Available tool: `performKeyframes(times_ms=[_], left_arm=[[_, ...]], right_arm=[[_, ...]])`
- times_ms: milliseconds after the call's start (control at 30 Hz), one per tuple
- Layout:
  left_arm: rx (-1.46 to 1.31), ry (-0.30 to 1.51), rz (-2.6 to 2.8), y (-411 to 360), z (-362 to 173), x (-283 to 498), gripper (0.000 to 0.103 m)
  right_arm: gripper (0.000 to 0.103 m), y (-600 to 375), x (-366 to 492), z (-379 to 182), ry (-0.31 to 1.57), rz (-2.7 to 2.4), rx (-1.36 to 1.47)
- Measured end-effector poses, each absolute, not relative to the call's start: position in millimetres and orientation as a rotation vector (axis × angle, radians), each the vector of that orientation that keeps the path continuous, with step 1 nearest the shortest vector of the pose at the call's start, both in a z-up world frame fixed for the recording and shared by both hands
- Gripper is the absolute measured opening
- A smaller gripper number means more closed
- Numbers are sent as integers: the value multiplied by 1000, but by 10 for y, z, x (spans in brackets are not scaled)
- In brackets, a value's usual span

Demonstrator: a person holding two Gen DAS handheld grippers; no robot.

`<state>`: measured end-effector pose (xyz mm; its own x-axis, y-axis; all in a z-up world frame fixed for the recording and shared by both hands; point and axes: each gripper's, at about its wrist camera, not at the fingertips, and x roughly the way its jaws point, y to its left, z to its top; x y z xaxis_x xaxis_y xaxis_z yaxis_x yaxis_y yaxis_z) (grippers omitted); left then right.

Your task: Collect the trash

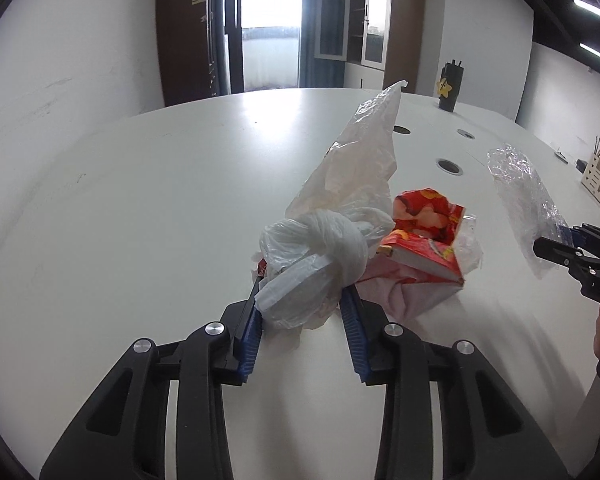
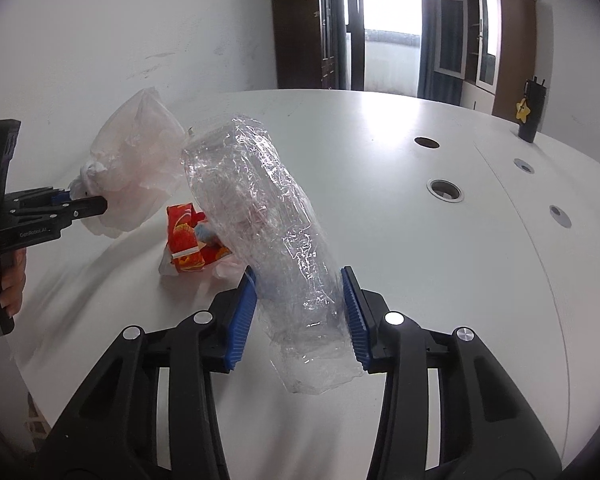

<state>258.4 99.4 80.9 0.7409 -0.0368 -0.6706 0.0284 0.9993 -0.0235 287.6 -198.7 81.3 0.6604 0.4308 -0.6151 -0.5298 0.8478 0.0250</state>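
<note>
Mid-collection: your left gripper clamps the knotted white bag, your right gripper pinches the crinkled clear wrap, and next comes stuffing that wrap bagward, with the red carton waiting between on the table.

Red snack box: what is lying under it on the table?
The red snack box rests on crumpled pink paper or cloth with some clear plastic beside it. Whatever else lies beneath is covered by the box and the knotted white bag.
</note>
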Motion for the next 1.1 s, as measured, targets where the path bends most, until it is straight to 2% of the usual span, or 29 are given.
performKeyframes(times_ms=[333,1100], left_arm=[[-53,664,-22,778,976,1761,36],[-274,567,-137,372,547,360,35]], right_arm=[[40,-2110,2375,723,641,557,-86],[40,-2471,904,586,548,553,-110]])
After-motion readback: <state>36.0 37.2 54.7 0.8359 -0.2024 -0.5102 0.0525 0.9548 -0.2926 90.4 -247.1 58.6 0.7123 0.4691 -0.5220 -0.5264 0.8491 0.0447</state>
